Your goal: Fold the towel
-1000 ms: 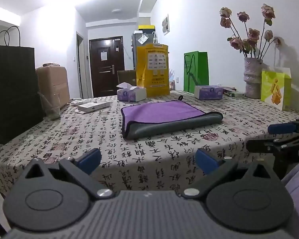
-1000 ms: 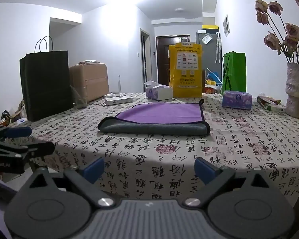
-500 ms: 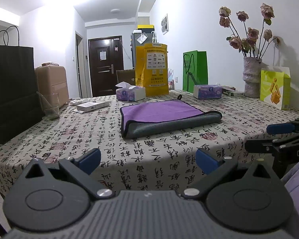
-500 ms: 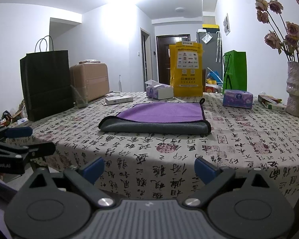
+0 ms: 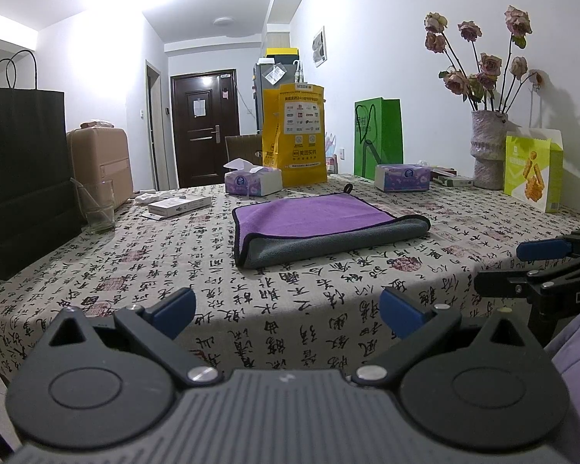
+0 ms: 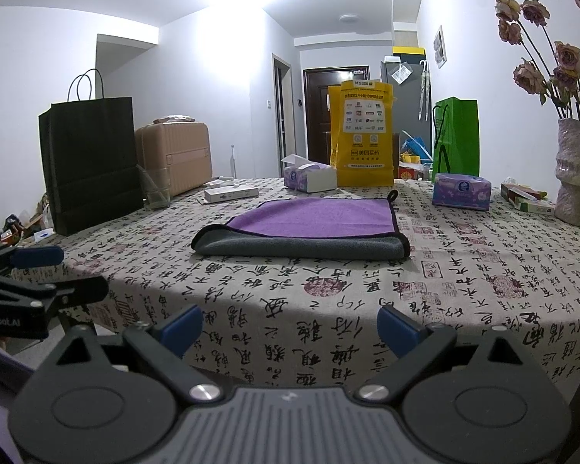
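A purple towel (image 5: pixel 313 216) with a grey underside lies folded in half on the patterned tablecloth (image 5: pixel 174 266), fold towards me; it also shows in the right wrist view (image 6: pixel 313 218). My left gripper (image 5: pixel 286 311) is open and empty, held off the table's near edge. My right gripper (image 6: pixel 290 324) is open and empty, also before the near edge. Each gripper shows at the side of the other's view: the right one (image 5: pixel 537 266), the left one (image 6: pixel 38 270).
A black paper bag (image 5: pixel 19 178) and a glass (image 5: pixel 96 208) stand at left. Tissue boxes (image 5: pixel 253 181) (image 5: pixel 402 178), a yellow bag (image 5: pixel 295 135), a green bag (image 5: pixel 379 137), a vase of roses (image 5: pixel 487 150) and a snack box (image 5: pixel 533 170) line the back and right.
Both grippers have drifted very slightly; the view barely shifts. The towel has not moved and both grippers stay open.
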Motion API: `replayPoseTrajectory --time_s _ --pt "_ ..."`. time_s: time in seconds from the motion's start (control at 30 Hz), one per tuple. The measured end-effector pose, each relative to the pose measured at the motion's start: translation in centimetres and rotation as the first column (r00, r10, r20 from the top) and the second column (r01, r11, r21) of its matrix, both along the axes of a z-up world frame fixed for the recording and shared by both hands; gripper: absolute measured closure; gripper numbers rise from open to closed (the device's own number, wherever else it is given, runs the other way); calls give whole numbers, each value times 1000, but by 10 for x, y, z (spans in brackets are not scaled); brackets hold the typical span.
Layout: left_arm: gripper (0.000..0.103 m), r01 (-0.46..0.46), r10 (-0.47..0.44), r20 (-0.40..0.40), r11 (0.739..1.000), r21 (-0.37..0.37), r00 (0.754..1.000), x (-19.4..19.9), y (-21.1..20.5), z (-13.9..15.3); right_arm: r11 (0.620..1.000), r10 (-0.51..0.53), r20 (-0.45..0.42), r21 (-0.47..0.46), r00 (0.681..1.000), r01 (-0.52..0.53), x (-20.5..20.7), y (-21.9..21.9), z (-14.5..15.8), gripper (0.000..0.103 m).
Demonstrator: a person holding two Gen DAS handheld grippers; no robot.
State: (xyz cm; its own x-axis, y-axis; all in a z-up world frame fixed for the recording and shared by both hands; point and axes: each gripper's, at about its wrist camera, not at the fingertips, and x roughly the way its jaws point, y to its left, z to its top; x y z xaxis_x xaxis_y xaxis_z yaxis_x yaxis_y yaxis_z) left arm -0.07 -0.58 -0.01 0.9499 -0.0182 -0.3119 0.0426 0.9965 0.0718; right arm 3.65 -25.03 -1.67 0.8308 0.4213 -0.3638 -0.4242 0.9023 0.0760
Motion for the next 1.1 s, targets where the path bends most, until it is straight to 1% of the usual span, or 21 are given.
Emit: replayPoseTrajectory --time_s 1.1 --pt "0 2 -2 0 1000 3 1000 0 -2 -2 1000 0 -1 -1 1000 0 1 1 -1 4"
